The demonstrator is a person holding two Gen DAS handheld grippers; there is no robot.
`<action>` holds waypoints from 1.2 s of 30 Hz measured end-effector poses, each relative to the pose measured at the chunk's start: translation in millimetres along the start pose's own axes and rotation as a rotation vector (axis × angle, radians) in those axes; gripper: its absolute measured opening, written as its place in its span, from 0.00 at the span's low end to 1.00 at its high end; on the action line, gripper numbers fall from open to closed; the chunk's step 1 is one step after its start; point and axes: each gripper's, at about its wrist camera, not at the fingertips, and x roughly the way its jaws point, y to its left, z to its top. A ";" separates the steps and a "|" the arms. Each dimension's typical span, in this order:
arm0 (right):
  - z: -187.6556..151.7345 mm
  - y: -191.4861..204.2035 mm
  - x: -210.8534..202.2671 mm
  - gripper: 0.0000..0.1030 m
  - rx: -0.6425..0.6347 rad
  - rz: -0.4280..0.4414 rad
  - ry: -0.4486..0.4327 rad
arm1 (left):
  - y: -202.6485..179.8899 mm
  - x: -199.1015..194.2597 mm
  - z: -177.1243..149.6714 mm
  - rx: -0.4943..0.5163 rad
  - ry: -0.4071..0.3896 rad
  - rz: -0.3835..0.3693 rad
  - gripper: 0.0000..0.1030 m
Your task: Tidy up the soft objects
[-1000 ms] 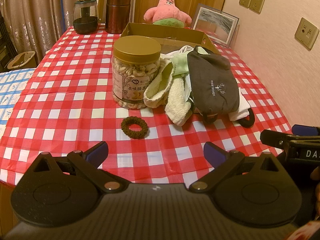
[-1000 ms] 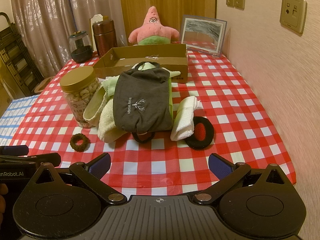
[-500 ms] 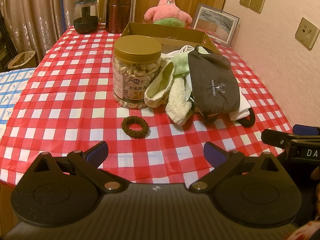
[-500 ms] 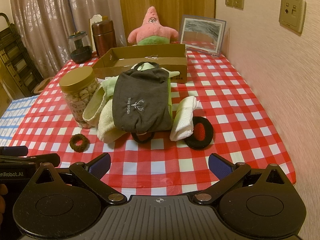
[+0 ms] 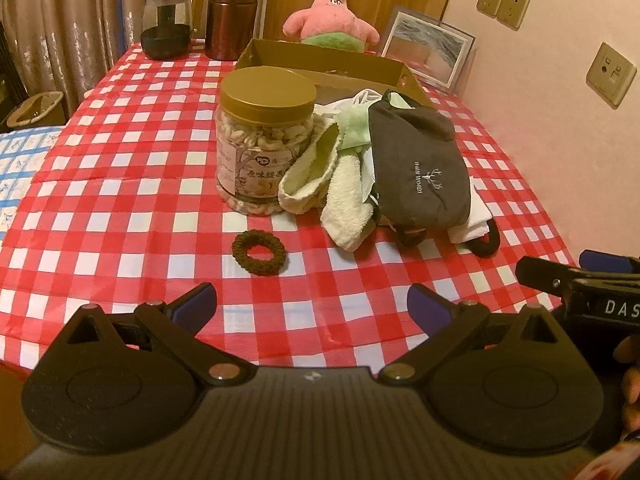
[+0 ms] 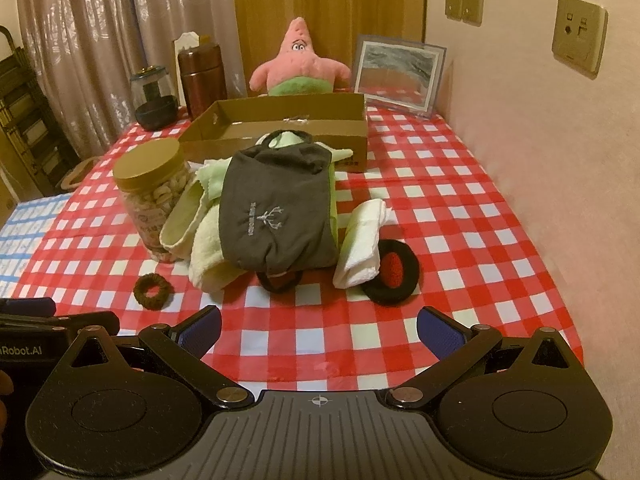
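Red-and-white checked desk (image 5: 120, 184), seen from its near edge, running back to curtains and a wooden door, with a pale wall along the right edge. Shallow cardboard box (image 6: 280, 128) past the middle, toward the far edge, open on top. Pink starfish plush toy (image 6: 298, 64) sitting upright behind the box at the far edge; framed picture (image 6: 398, 74) leaning against the wall in the far right corner. Brown canister (image 5: 232, 20) and dark glass jar (image 5: 166, 24) standing side by side at the far left corner. Heap of soft things in the middle, just in front of the box: dark grey pouch (image 6: 276, 216) with a small antler logo lying on top, pale green and cream towels (image 5: 340, 188) spilling out on its left side, folded white cloth (image 6: 362, 240) leaning on its right side. Clear nut jar (image 5: 264, 140) with a gold lid standing upright, touching the towels on the left. Black ring pad (image 6: 394, 268) with a red centre flat on the cloth, partly under the white cloth. Small brown scrunchie (image 5: 259, 251) lying alone nearer the near edge, in front of the nut jar. Left tongs (image 5: 310, 304) hovering over the near edge, spread wide apart, gripping nothing. Right tongs (image 6: 318, 326) likewise over the near edge, spread apart and empty, facing the heap.
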 end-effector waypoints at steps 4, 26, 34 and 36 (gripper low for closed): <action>4.1 0.5 -0.9 1.00 0.000 0.008 -0.012 | 0.1 -0.7 6.1 0.001 -0.003 -0.016 0.98; 27.1 12.9 37.6 1.00 -0.055 0.025 -0.038 | 35.8 54.2 40.5 0.236 -0.003 -0.018 0.94; 34.7 21.3 63.1 1.00 -0.059 0.033 -0.027 | 52.0 100.0 27.2 0.235 0.052 -0.064 0.80; 35.3 23.1 68.9 1.00 -0.056 0.033 -0.023 | 54.8 108.3 26.0 0.236 0.060 -0.070 0.78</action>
